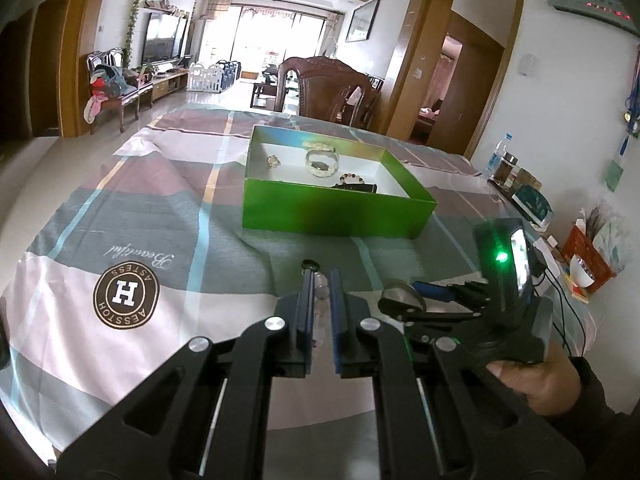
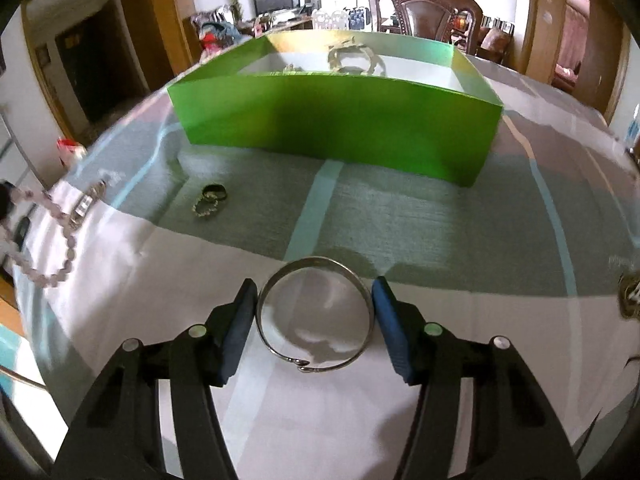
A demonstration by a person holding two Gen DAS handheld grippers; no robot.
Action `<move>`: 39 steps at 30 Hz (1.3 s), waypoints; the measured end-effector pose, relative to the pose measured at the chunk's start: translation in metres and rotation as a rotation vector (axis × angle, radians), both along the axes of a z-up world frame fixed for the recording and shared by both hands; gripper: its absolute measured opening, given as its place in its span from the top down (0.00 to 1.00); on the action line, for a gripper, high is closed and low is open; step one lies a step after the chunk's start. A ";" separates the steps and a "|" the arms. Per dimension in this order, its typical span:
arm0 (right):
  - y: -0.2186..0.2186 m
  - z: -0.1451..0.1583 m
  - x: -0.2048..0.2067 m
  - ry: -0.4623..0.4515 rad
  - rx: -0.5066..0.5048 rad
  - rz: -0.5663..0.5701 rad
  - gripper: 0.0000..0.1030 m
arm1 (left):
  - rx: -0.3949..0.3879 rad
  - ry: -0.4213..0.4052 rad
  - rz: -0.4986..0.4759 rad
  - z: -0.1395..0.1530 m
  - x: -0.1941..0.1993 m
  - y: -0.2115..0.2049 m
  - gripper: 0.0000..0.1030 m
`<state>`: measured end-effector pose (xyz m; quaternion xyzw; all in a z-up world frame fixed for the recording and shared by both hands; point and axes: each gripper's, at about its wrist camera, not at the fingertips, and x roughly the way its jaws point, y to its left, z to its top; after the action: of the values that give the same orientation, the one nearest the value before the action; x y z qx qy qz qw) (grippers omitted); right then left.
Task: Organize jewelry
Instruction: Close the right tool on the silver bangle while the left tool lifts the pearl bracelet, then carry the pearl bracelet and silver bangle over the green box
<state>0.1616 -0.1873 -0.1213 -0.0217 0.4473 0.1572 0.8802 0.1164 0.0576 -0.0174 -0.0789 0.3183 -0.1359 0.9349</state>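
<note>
the silver bangle (image 2: 316,314) lies flat on the table between the spread right tongs (image 2: 315,304), pads at its nine and three o'clock, green box (image 2: 336,120) at twelve, while left tongs (image 1: 321,280) pinch a pink bead bracelet (image 1: 322,292).

A polished silver metal bangle (image 2: 316,316) lay on matt checked woven cloth (image 2: 360,208). The green cardboard box (image 2: 336,120) looked glossy; pale pink beads (image 2: 64,240) appeared smooth, translucent.
</note>
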 end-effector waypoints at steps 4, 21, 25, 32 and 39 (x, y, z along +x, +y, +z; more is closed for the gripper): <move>-0.011 0.020 -0.021 -0.080 0.036 -0.020 0.43 | 0.005 0.005 0.004 -0.001 -0.002 -0.001 0.92; -0.050 0.102 -0.123 -0.415 0.112 -0.089 0.43 | 0.023 -0.004 -0.005 0.002 -0.016 -0.015 0.92; -0.049 0.099 -0.121 -0.414 0.116 -0.085 0.43 | 0.024 -0.006 -0.004 0.002 -0.018 -0.016 0.92; -0.050 0.096 -0.119 -0.410 0.120 -0.086 0.43 | 0.028 -0.010 -0.005 0.002 -0.024 -0.020 0.92; -0.050 0.094 -0.120 -0.403 0.120 -0.088 0.43 | 0.030 -0.008 -0.005 0.003 -0.026 -0.021 0.92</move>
<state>0.0415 -0.2368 -0.0274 0.0193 0.2526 0.1377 0.9575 0.0907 0.0366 -0.0142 -0.0634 0.3167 -0.1340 0.9369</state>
